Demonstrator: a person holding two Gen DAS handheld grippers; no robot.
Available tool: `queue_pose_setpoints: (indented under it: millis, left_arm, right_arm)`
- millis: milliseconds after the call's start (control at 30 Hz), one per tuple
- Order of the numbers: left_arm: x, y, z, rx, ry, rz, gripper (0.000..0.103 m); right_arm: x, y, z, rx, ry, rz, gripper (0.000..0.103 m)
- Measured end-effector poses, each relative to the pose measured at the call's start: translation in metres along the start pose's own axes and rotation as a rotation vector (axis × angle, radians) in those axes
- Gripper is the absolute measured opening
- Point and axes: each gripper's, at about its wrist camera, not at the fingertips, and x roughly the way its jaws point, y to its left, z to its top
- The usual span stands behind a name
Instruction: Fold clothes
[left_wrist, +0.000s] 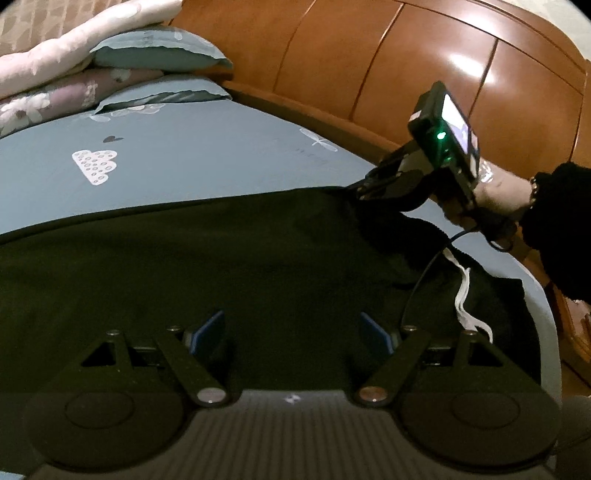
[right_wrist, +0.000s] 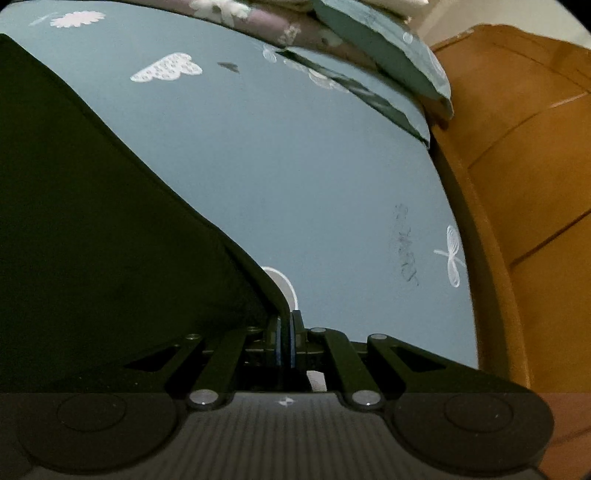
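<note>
Jaws wide and empty: in the left wrist view the left gripper (left_wrist: 291, 332) hovers over a dark garment (left_wrist: 207, 258) spread on the bed (left_wrist: 207, 155), while the right gripper (left_wrist: 364, 190) pinches its far edge. In the right wrist view the right gripper (right_wrist: 285, 345) has jaws clamped on the garment (right_wrist: 92, 229) hem. A fold seems underway; next, the left probably needs to grip the near edge.

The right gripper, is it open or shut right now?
Shut. The right gripper has its blue pads pressed together on an edge of the dark garment, which it holds above the blue bedsheet.
</note>
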Motion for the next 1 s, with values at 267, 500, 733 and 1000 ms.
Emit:
queue_pose_setpoints:
  millis: [267,500,733,1000]
  left_arm:
    - [-0.002,0.002,-0.002,-0.013,0.01,0.012,0.08]
    - [-0.001,0.004,-0.001,-0.036,0.015,0.025,0.08]
    - [0.005,-0.004,0.001,-0.015,0.035,0.015,0.08]
    - [0.006,-0.009,0.002,-0.011,0.05,0.037,0.08]
  right_arm:
    - [-0.011,-0.029,-0.01,0.213,-0.021,0.095,0.027]
    - [-0.066,-0.095,-0.05,0.449,-0.077,0.158,0.063]
    - [-0.016,-0.101,-0.102,0.662,0.02,0.311,0.063]
    - [-0.01,-0.073,-0.087,0.563,-0.004,0.163,0.04]
